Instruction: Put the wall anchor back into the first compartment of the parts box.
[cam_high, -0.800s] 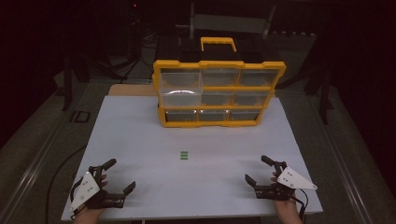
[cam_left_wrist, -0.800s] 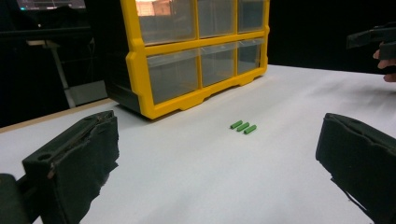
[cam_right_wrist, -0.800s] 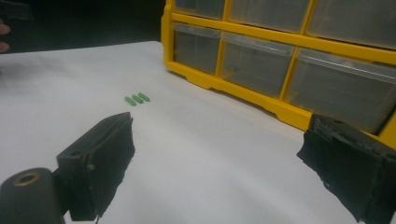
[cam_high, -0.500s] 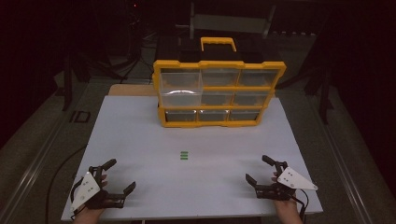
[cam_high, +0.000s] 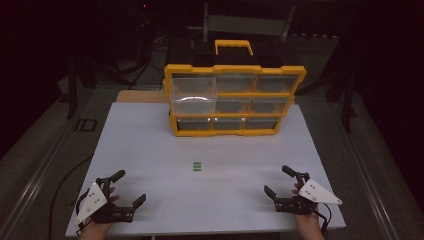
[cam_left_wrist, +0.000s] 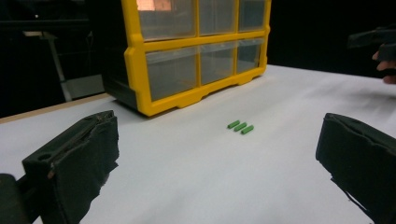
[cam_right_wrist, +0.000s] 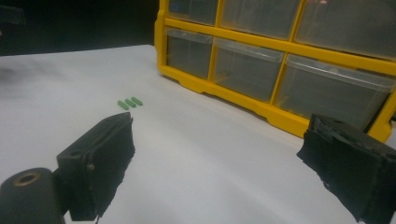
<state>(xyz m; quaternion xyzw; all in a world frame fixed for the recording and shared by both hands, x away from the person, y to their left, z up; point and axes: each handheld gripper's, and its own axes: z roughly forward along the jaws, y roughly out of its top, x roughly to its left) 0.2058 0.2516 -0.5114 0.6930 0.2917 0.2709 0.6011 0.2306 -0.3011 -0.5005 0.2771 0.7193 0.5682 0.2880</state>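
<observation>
Nothing moved since earlier frames: both hands parked at near table edge. Left gripper (cam_high: 128, 188) jaws wide apart, empty; right gripper (cam_high: 279, 180) same. Green pegs (cam_high: 196, 166) mid-table, before organizer (cam_high: 232, 99), well apart from both. Step: pre-reach. Next: reach forward, straddle peg, close.

Green pegs (cam_high: 196, 167) too small to ID; organizer (cam_right_wrist: 280, 56) top cut off in gripper views.

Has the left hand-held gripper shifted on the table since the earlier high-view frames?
No. The left hand-held gripper sits at the same near-left spot on the white table, just as far from the three green pieces.
</observation>
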